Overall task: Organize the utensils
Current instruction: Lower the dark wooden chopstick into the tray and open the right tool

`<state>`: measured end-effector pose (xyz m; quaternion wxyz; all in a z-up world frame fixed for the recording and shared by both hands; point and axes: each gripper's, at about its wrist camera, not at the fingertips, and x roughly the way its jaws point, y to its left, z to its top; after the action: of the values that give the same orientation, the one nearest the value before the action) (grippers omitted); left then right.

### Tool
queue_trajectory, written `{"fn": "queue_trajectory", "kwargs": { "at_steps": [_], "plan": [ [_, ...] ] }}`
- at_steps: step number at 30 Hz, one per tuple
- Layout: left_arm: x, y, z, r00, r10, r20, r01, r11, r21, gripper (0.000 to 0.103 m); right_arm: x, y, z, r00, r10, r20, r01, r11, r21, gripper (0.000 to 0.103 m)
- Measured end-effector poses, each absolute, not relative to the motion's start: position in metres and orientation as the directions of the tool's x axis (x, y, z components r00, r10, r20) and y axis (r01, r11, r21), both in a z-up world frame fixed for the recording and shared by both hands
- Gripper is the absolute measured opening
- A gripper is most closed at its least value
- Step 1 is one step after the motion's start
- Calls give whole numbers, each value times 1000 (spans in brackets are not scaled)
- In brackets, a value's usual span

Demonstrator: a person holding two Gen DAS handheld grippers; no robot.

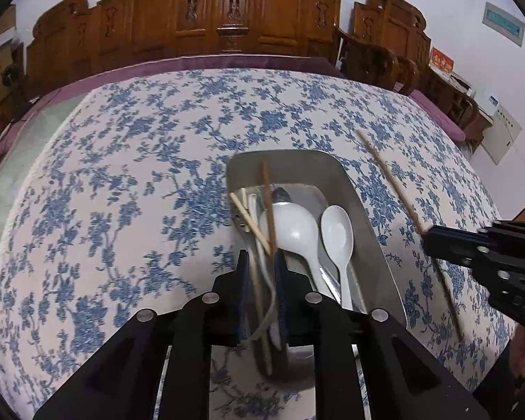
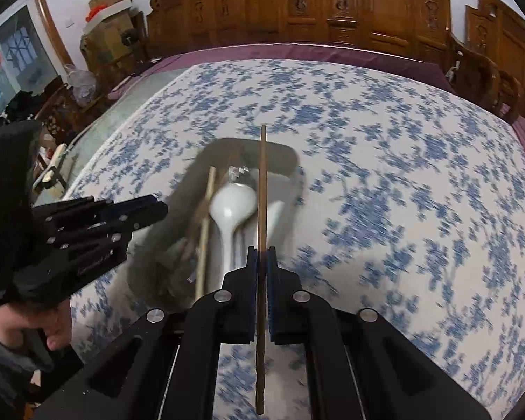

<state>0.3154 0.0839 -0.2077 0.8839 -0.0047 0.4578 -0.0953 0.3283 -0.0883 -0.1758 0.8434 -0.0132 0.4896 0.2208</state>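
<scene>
**Operator:** What is in the tray?

**Spotter:** Your metal tray [image 1: 297, 161] sits on the floral cloth [image 1: 122, 192]. It holds a big white spoon [image 1: 294, 227] and a smaller white spoon [image 1: 337, 231] side by side, bowls away from you. A pair of pale chopsticks [image 1: 248, 217] lies crossed along its left side. Some metal handles show under the spoons, but they are too hidden for me to say what they belong to.

**Operator:** And my left gripper?

**Spotter:** Your left gripper [image 1: 261, 255] hangs over the near end of the tray with its jaws narrowly apart. A brown chopstick [image 1: 266, 203] runs between them, pointing away over the big spoon. I see a slim gap on each side, so the pads do not seem to press it. It is thin, dark and blurred.

**Operator:** The right one?

**Spotter:** Your right gripper [image 2: 261, 250] is clamped tight on a second chopstick [image 2: 261, 182], held near its middle. Its far tip reaches over the right part of the tray. It is the same dark brown, straight and slender. From your left camera it appears off to the right of the tray, above the cloth.
</scene>
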Motion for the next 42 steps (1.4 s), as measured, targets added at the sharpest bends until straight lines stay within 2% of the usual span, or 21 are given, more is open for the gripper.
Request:
{"fn": "queue_trajectory", "kwargs": {
  "at_steps": [13,18,20,37,42],
  "plan": [
    [310,114,-199,578,-137,-804,130,989,-76,13,368,-31,-189,430,403,-808,-431,878,208,6],
    [309,115,-198,583,-133,-802,130,989,-70,15,375,-30,-208,420,376,-826,-417,888,193,6],
    [308,115,-197,586,-135,-799,133,989,-70,19,374,-31,-215,414,375,-829,-414,889,196,6],
    [306,116,-199,584,-125,-802,120,991,-67,19,364,-25,-230,407,338,-849,-450,883,135,6],
    [304,116,-197,586,-122,-801,119,991,-64,19,367,-26,-227,403,368,-838,-465,871,158,9]
  ]
}}
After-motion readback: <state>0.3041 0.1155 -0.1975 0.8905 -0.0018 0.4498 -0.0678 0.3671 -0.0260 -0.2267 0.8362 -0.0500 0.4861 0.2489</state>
